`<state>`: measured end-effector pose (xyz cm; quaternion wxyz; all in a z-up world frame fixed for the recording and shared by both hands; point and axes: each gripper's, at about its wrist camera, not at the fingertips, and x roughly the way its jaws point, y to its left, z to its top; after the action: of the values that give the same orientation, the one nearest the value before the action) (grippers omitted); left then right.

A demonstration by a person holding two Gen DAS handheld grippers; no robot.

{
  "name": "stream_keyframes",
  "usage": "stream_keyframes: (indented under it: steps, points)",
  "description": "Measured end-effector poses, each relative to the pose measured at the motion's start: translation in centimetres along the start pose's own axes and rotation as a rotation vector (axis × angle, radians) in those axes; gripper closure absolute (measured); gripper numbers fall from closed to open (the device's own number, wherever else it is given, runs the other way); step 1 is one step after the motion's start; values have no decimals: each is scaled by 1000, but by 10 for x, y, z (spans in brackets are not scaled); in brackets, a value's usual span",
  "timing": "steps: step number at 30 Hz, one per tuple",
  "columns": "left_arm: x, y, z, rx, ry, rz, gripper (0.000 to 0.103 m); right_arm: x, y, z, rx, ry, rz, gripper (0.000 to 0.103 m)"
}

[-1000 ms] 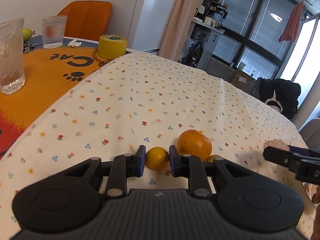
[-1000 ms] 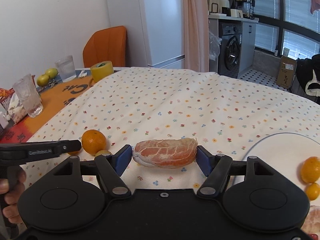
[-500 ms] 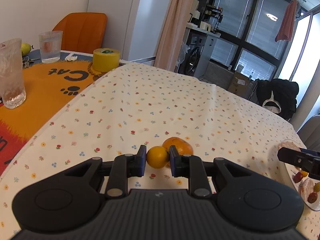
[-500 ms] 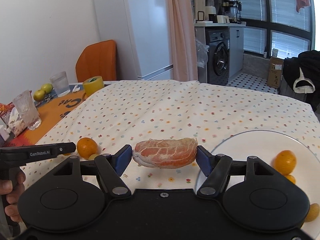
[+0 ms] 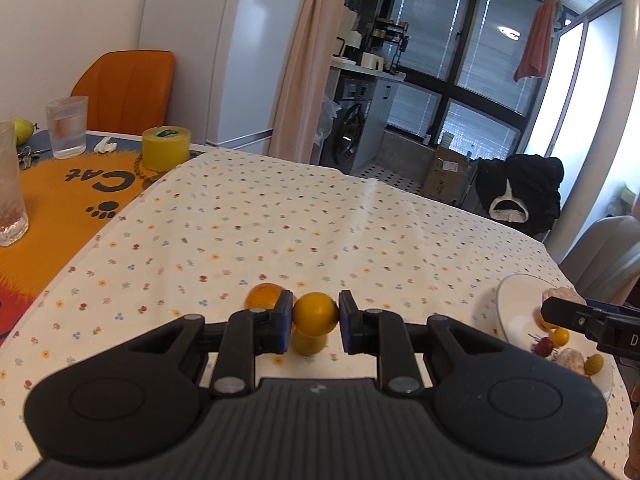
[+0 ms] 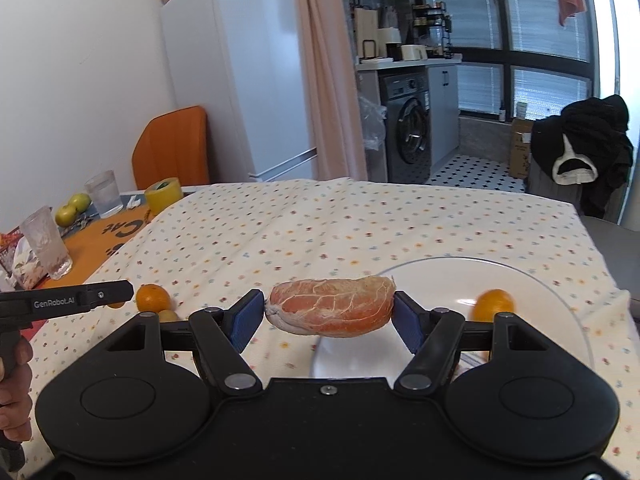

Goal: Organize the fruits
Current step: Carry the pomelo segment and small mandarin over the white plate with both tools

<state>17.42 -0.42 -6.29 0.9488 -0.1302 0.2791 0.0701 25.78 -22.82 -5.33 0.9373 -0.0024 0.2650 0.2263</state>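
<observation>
My left gripper (image 5: 314, 316) is shut on a small yellow-orange kumquat (image 5: 315, 312), held above the flowered tablecloth. Under it lies another small yellow fruit (image 5: 307, 343), and an orange (image 5: 264, 295) sits just behind the left finger. My right gripper (image 6: 330, 313) is shut on a peeled pink grapefruit segment (image 6: 330, 311) at the near left edge of the white plate (image 6: 432, 280). A small orange fruit (image 6: 493, 304) lies on that plate. In the left wrist view the plate (image 5: 510, 300) at right holds several small fruits (image 5: 560, 336).
Two drinking glasses (image 5: 67, 127) (image 5: 10, 188), a yellow tape roll (image 5: 165, 148) and a green fruit (image 5: 23, 129) stand on the orange cat mat (image 5: 60, 196) at the left. An orange chair (image 5: 128, 88) stands behind. A hand (image 6: 14, 392) grips the left tool's handle.
My left gripper has lifted the kumquat off the cloth and swung right, so the orange now lies left of it. My right gripper carried the grapefruit segment to the plate.
</observation>
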Motion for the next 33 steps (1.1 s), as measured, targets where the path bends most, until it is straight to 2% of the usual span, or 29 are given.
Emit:
stream_keyframes:
  steps: [16,33]
  points:
    - [-7,-59,-3,84,-5,-77,81,-33,-46,-8,65,-47,-72,36]
    - [13,-120,-4,148,13,-184,81,-42,-93,-16,138,-62,-133,36]
